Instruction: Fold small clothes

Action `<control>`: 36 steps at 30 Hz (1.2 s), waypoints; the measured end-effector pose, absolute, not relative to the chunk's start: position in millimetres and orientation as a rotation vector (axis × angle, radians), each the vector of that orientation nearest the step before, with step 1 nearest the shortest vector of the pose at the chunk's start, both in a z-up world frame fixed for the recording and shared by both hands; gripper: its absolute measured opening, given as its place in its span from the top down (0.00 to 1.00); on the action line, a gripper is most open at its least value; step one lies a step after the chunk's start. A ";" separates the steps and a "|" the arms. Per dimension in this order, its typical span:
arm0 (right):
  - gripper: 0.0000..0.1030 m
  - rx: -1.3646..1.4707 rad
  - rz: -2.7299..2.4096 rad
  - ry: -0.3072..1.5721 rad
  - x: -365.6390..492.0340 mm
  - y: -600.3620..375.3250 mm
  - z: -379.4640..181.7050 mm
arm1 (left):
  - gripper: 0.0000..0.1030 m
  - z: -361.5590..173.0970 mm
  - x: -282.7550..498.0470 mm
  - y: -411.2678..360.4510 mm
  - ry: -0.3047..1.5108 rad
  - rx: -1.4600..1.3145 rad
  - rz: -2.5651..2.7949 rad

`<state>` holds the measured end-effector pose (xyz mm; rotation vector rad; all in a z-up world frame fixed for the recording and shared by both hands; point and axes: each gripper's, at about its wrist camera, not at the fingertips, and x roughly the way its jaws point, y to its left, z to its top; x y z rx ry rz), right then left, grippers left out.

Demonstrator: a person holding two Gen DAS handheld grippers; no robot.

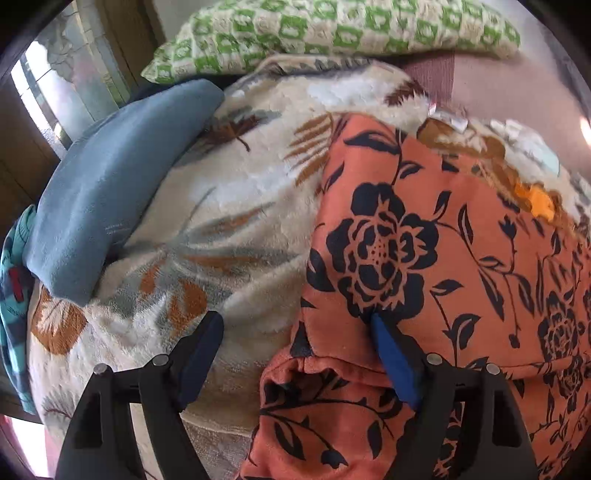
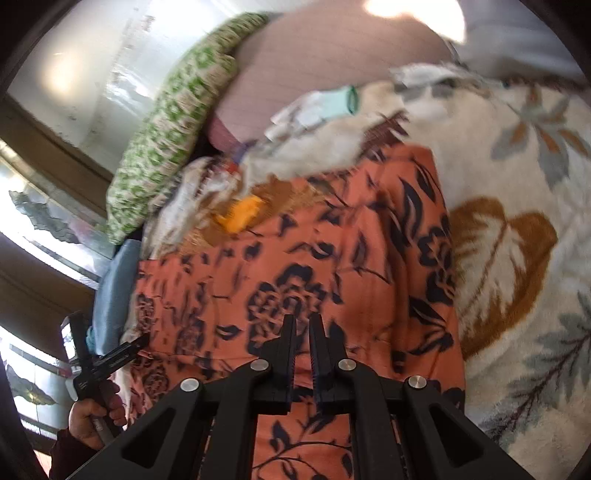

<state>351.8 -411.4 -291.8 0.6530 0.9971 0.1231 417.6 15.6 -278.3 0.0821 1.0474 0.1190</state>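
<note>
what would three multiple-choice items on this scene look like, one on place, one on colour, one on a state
1. Where is the blue cloth in the left wrist view?
A. left of the orange garment
B. on top of it
C. under the pillow

2. What colour is the garment's flower print?
A. white
B. black
C. green

3. How does the left gripper stand?
A. shut on the pillow
B. shut on nothing
C. open

Key: 1 A, the cloth lies off to the left on the blanket; 2 B, black roses on orange; 3 C, its fingers stand wide apart.
</note>
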 end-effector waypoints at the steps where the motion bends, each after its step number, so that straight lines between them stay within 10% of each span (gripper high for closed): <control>1: 0.91 0.663 0.082 1.052 353.4 -413.8 -305.3 | 0.20 -277.3 416.9 16.1 1.056 0.078 0.112; 22: 0.91 0.686 0.126 1.044 355.9 -421.0 -303.9 | 0.19 -274.6 499.9 -4.9 1.127 0.042 0.064; 36: 0.92 0.525 0.119 1.067 330.7 -398.4 -287.8 | 0.19 -251.1 342.9 21.1 1.153 0.165 -0.074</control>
